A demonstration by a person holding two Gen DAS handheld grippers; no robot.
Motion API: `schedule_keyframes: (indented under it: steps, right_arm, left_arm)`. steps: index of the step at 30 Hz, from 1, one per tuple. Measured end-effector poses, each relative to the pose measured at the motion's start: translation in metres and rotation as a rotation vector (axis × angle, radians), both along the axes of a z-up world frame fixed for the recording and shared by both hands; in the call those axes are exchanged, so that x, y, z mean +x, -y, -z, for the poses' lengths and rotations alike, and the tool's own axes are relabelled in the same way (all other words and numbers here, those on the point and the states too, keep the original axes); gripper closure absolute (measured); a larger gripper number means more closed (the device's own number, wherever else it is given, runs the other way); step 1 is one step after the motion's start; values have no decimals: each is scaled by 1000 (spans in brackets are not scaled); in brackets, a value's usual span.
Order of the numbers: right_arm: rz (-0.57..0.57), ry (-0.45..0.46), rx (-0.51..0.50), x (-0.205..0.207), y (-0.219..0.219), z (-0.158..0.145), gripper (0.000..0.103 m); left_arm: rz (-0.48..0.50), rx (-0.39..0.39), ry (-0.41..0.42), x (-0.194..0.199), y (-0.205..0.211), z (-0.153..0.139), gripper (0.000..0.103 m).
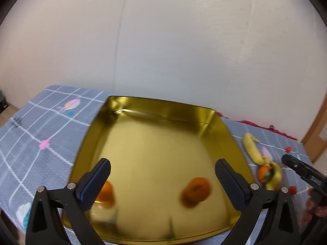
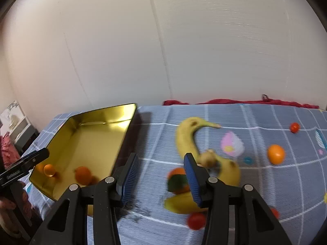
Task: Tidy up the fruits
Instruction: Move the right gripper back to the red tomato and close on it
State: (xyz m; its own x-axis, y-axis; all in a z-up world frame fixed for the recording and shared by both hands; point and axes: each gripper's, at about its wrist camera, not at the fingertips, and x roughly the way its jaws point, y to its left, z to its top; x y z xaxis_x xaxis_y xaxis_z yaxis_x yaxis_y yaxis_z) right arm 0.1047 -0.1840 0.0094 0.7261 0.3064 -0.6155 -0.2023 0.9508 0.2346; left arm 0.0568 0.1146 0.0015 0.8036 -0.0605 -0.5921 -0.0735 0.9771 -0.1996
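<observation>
In the left wrist view my left gripper stands open above the near half of a gold metal tray. Two oranges lie in the tray: one near the right finger, the other partly hidden behind the left finger. My right gripper is open over the cloth, just right of the tray. Beyond its right finger lie a bunch of bananas, an orange with a green patch, a cherry tomato and a lone orange. Neither gripper holds anything.
A blue-grey checked cloth covers the table, which backs onto a white wall. Red fabric runs along the far edge. Another small tomato sits far right. A hand holding the left gripper shows at the left.
</observation>
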Motion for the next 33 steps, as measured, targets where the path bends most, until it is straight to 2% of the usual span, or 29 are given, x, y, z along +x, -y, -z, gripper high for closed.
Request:
schedule_keyframes:
  steps: [11, 15, 22, 25, 27, 33]
  right_arm:
    - [180, -86, -24, -21, 75, 11, 50]
    - [235, -108, -13, -29, 99, 17, 50]
    - [317, -143, 48, -47, 137, 25, 47]
    - [316, -175, 71, -47, 141, 33, 46]
    - [300, -195, 69, -47, 139, 38, 46]
    - [255, -238, 8, -47, 127, 52, 46]
  left_arm:
    - [214, 84, 46, -11, 73, -13, 0]
    - [291, 84, 56, -18, 99, -16, 0]
    - [415, 36, 26, -22, 139, -14, 0]
    - [452, 39, 9, -26, 153, -9, 0]
    - [474, 71, 13, -31, 162, -6, 0]
    - [519, 155, 23, -37, 185, 5, 0]
